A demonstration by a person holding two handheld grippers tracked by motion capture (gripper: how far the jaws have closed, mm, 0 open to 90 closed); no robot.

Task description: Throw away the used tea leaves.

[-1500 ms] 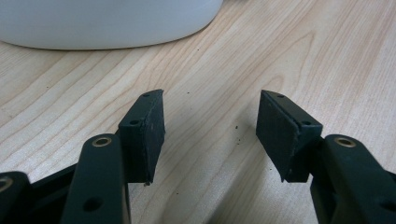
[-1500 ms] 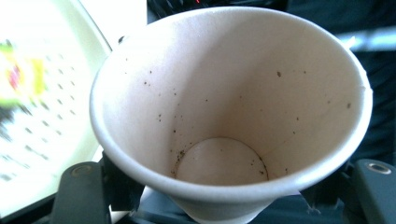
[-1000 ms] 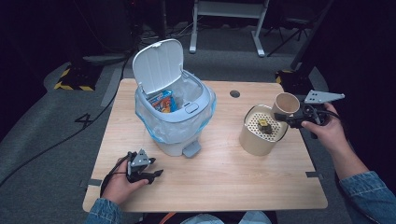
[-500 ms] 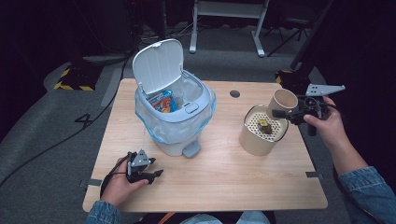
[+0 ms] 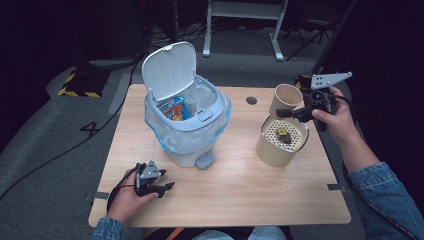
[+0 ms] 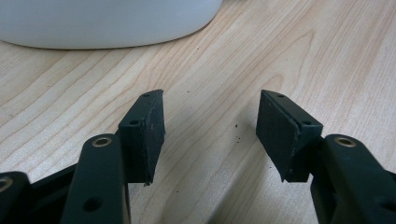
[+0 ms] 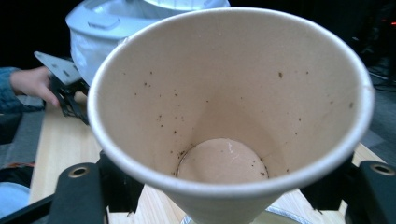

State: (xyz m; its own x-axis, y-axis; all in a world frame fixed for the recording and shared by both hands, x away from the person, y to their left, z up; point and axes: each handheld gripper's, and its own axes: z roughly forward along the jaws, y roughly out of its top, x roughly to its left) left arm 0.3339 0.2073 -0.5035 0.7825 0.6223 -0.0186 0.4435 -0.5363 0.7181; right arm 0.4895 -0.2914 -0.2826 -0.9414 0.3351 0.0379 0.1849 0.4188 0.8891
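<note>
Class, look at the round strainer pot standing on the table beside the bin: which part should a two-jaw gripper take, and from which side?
Take the strainer pot by its rim, from above. Its body looks too wide for the jaws, but it stands upright and open-topped, so one jaw can probably slip outside the wall and one inside. Choose the near side, away from the paper cup held in the right gripper over the far edge.
</note>
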